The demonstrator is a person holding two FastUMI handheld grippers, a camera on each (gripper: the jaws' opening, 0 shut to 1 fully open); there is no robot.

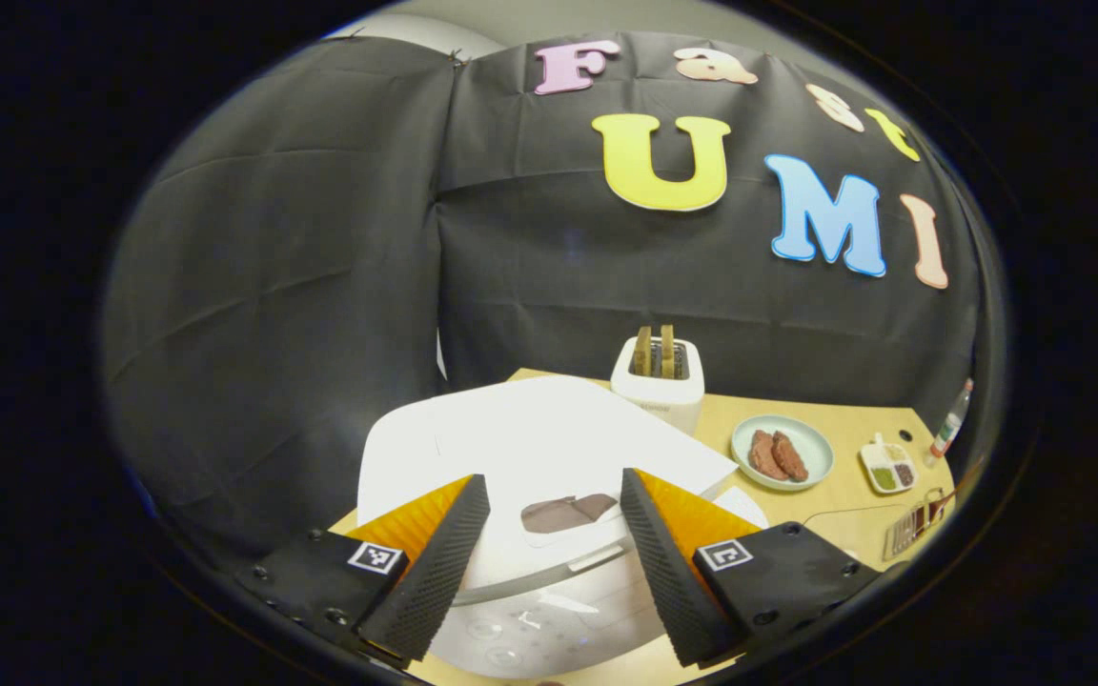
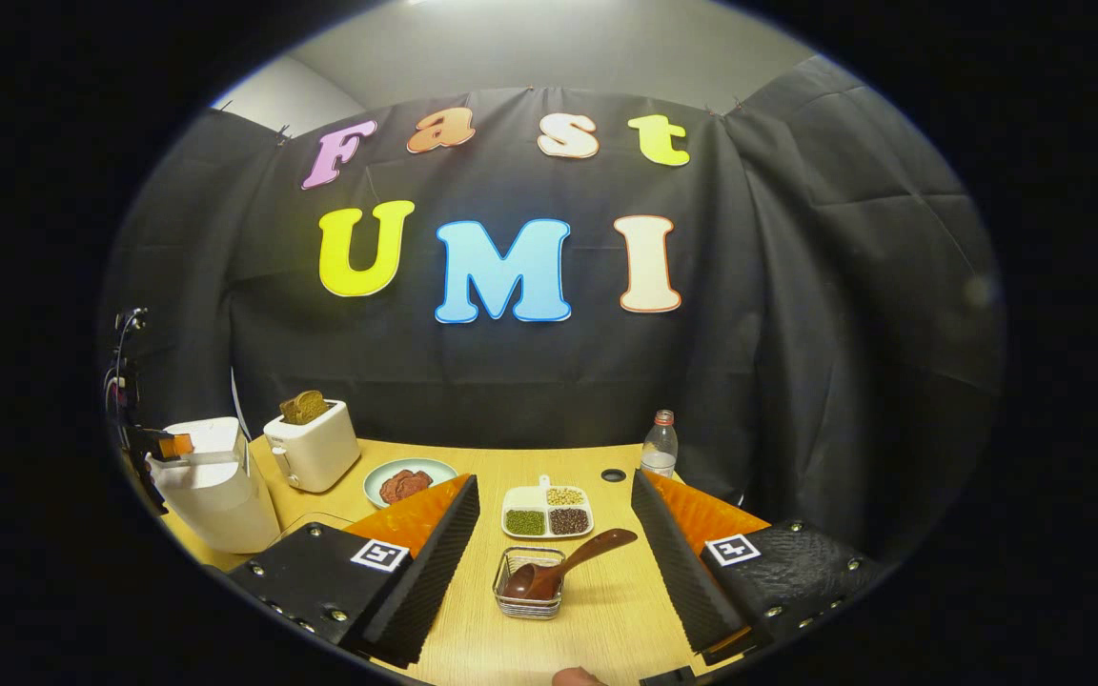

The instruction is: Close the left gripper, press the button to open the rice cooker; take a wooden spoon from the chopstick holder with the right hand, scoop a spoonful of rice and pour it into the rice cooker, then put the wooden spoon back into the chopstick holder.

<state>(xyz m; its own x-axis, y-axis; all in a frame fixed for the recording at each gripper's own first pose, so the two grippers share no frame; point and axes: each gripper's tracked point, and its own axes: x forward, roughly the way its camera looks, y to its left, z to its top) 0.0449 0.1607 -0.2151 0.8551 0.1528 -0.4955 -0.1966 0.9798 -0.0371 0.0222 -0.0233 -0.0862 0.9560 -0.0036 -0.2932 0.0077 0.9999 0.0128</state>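
The white rice cooker (image 1: pixel 530 438) sits right under my left gripper (image 1: pixel 554 486), lid down, with its dark front button (image 1: pixel 568 513) between the open fingers. In the right gripper view the cooker (image 2: pixel 215 495) stands at the far left with the left gripper (image 2: pixel 163 446) over it. The wooden spoon (image 2: pixel 563 567) lies bowl-down in a small wire chopstick holder (image 2: pixel 528 598), handle leaning right. My right gripper (image 2: pixel 554 486) hangs open above and just short of it, holding nothing. A white divided dish (image 2: pixel 549 510) of grains sits just behind the holder.
A white toaster (image 2: pixel 311 443) with bread stands beside the cooker. Next to it is a pale plate (image 2: pixel 409 481) of brown food. A clear bottle (image 2: pixel 660 443) stands at the back of the wooden table (image 2: pixel 606 610), near the black cloth wall.
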